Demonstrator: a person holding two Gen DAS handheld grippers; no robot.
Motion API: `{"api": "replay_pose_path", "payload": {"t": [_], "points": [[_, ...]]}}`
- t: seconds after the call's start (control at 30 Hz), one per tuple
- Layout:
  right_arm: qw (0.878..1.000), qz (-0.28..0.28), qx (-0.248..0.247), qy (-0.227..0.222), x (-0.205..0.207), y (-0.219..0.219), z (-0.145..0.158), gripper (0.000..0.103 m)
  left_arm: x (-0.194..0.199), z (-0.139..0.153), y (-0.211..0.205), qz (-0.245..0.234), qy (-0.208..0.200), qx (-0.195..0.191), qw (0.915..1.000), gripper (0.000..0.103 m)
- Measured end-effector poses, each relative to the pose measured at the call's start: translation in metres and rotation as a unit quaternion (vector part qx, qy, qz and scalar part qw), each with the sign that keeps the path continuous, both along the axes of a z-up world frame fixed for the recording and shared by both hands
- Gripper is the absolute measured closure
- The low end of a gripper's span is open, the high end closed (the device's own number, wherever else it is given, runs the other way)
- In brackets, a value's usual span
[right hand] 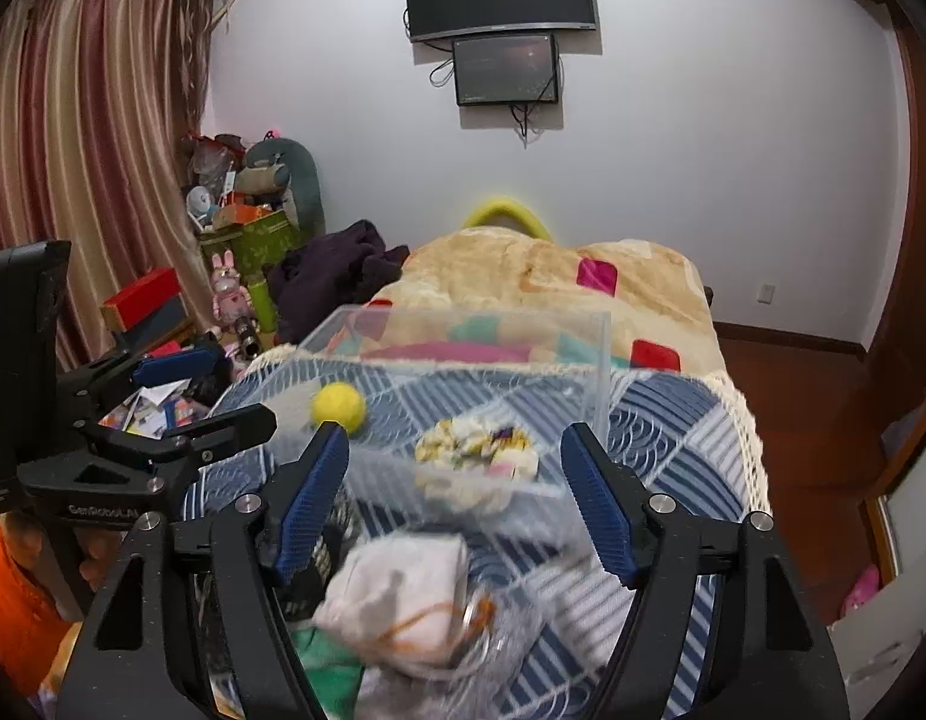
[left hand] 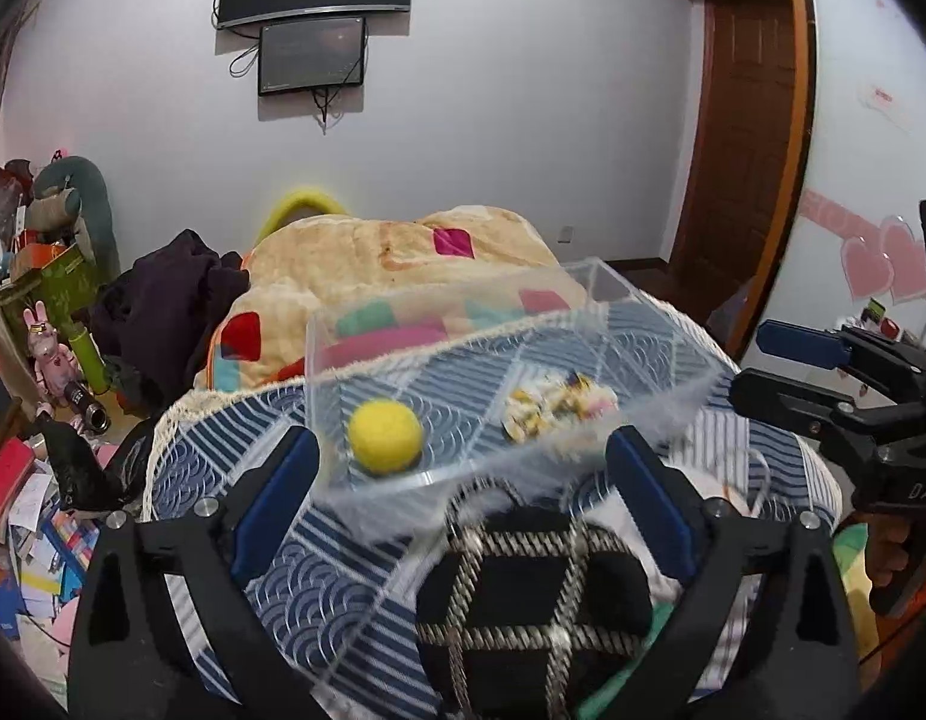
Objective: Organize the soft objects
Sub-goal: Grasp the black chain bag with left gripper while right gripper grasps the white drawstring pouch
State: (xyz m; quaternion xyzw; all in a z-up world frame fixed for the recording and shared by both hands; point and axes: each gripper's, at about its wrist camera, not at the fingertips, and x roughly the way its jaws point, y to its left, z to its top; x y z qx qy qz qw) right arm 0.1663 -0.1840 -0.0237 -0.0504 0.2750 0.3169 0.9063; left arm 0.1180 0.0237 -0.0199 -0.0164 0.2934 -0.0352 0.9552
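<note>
Though the lettering on our left gripper (right hand: 181, 396) is too blurred to read, its jaws stand apart. Our right gripper (right hand: 457, 498) gapes too, empty. The clear plastic box (left hand: 613, 282) holds a yellow felt ball (left hand: 385, 435) and a small yellow-white floral cloth bundle (left hand: 553, 405).

On the right gripper (left hand: 781, 372), seen at the edge of the left wrist view, pale letters "DAS" stand on the black body; the rest runs out of frame. On the left gripper (right hand: 223, 384), in the right wrist view, a pale line on the black body reads roughly "GenRobot.AI", blurred. Small print on the lower screen (right hand: 504, 69) is unreadable.
</note>
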Motion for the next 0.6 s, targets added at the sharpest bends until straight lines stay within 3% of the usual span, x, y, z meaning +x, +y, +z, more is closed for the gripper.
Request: {"api": "replay_pose_path", "payload": {"t": [0.33, 0.47, 0.57, 0.6], "points": [[0.998, 0.009, -0.024, 0.057, -0.015, -0.001, -0.052, 0.032, -0.016, -0.057, -0.008, -0.01, 0.074, -0.036, 0.9966, 0.004], [0.997, 0.015, -0.034, 0.066, -0.017, 0.002, -0.062, 0.033, -0.023, -0.074, -0.004, -0.001, 0.084, -0.048, 0.9953, 0.004], [0.997, 0.022, -0.028, 0.073, -0.019, 0.004, -0.067, 0.043, -0.029, -0.081, 0.002, 0.007, 0.085, -0.064, 0.9943, 0.005], [0.997, 0.023, -0.028, 0.072, -0.02, 0.005, -0.068, 0.051, -0.031, -0.084, 0.003, 0.009, 0.084, -0.067, 0.9942, 0.008]]}}
